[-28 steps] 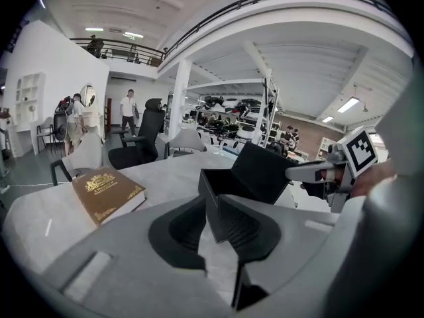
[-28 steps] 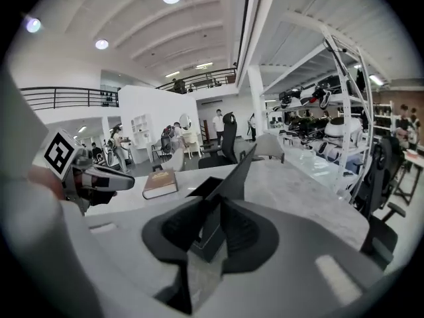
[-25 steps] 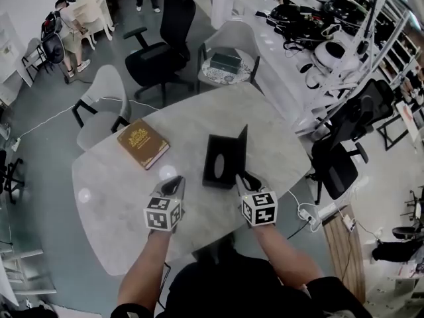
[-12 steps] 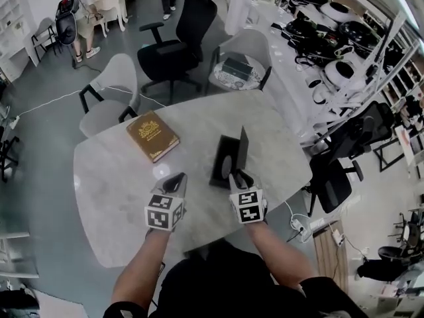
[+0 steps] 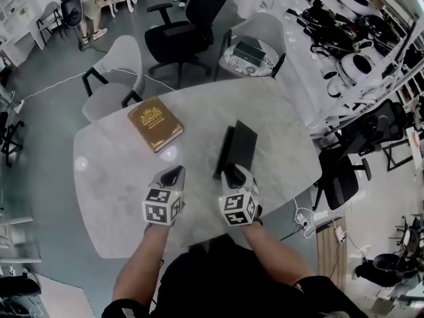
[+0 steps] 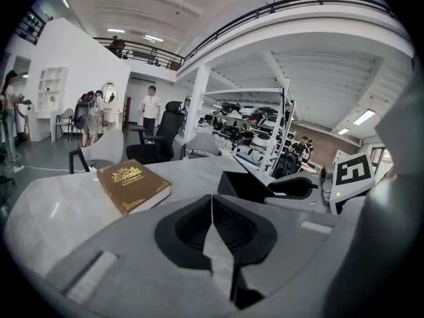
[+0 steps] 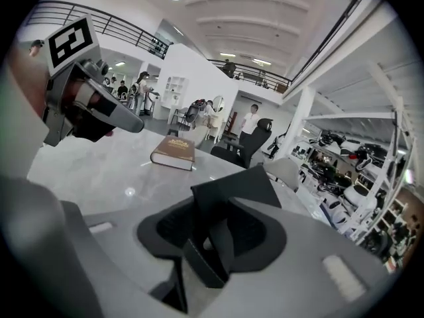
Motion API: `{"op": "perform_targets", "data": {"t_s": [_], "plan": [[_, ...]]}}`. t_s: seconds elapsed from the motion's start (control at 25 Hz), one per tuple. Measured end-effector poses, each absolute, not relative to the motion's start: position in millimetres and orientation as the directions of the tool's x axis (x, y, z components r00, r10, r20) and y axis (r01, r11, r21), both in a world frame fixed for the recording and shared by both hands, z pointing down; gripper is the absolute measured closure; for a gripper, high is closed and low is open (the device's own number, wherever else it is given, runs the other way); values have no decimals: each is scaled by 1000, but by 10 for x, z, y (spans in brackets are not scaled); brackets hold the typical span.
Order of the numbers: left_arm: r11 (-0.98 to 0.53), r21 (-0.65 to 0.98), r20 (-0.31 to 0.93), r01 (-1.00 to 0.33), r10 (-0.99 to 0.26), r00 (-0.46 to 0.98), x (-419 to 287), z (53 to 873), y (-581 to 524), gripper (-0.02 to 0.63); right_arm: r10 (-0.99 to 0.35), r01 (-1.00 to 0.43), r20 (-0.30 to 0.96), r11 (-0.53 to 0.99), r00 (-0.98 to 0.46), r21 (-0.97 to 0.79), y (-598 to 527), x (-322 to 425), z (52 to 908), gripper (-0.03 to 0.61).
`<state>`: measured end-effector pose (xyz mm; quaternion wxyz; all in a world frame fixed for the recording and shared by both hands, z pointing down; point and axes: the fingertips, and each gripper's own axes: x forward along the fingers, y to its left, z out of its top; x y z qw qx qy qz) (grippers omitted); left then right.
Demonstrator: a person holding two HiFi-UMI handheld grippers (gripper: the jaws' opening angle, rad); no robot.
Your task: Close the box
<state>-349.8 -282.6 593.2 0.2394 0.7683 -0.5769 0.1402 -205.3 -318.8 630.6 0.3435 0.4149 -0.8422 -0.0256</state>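
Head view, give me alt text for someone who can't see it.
From above, a person's right tongs, their jaws just opened wider, straddle the near edge of a black box on a grey table. The left tongs are shut alongside; a brown book lies beyond.

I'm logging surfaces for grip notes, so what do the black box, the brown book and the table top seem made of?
Black box: likely matte card or rigid board; thin flat panels, no shine.
Brown book: hardcover, leather-look cover with gilt stamping.
Table top: pale marble-look stone or laminate, polished; light spots reflect.
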Motion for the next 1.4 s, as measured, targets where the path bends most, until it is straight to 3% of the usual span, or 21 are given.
{"op": "perform_targets", "data": {"t_s": [0.56, 1.12, 1.4], "plan": [[-173, 243, 523, -954, -805, 279, -3647, 6211, -2577, 598, -648, -601, 625, 726, -436, 334, -3150, -2215, 6644, 411], [-185, 282, 497, -941, -811, 309, -3778, 6326, -2328, 598, -596, -619, 637, 752, -489, 229, -3103, -2262, 6711, 394], [-203, 286, 469, -937, -823, 321, -3826, 6121, -2185, 598, -597, -688, 622, 715, -507, 126, -2979, -2219, 6541, 427]]}}
